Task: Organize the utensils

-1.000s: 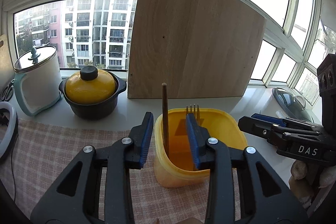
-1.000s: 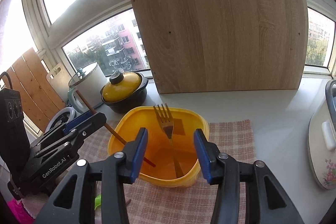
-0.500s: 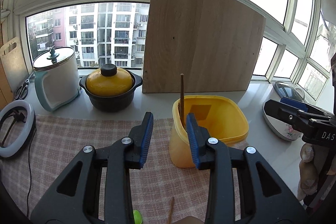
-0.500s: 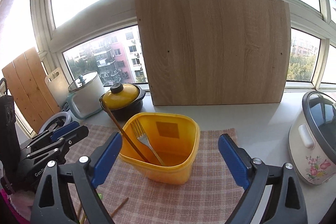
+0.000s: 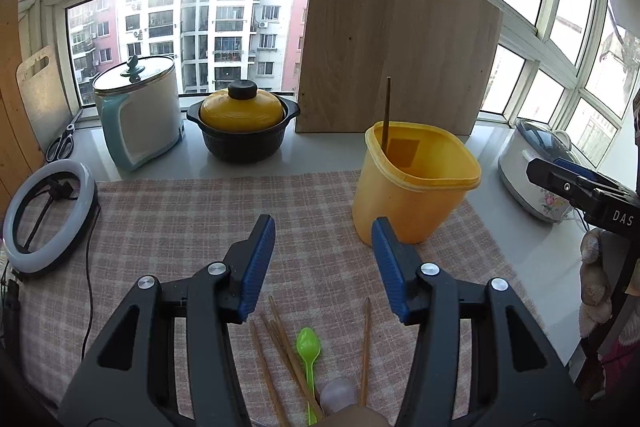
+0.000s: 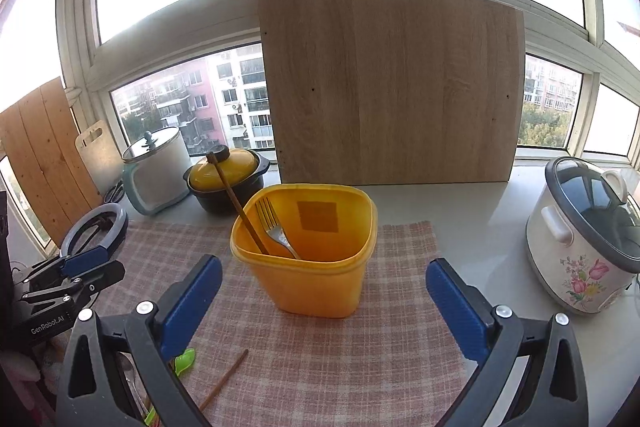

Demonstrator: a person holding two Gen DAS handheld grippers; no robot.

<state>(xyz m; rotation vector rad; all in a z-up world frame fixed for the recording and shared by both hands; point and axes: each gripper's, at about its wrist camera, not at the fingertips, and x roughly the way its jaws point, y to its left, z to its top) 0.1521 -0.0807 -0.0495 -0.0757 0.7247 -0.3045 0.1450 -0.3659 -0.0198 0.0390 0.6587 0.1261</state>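
Note:
A yellow plastic bin [image 5: 416, 183] [image 6: 308, 251] stands on the checked cloth [image 5: 192, 219]. It holds a metal fork [image 6: 272, 227] and a brown chopstick [image 6: 236, 203] that leans out at its left rim [image 5: 386, 111]. Several wooden chopsticks [image 5: 280, 347] and a green plastic spoon [image 5: 308, 347] lie on the cloth below my left gripper [image 5: 324, 267]. The left gripper is open and empty, above them and back from the bin. My right gripper [image 6: 320, 303] is wide open and empty in front of the bin. One chopstick [image 6: 224, 379] lies near it.
A large wooden board [image 6: 392, 87] leans on the window behind the bin. A yellow-lidded black pot [image 5: 244, 127], a white canister [image 5: 138, 115], a ring light [image 5: 48, 215] and scissors [image 5: 60, 147] are at the left. A flowered rice cooker [image 6: 584, 239] stands at the right.
Both grippers pulled back and up from the bin. The left gripper's jaws opened wider, the right gripper's too. The loose chopsticks and green spoon came into view.

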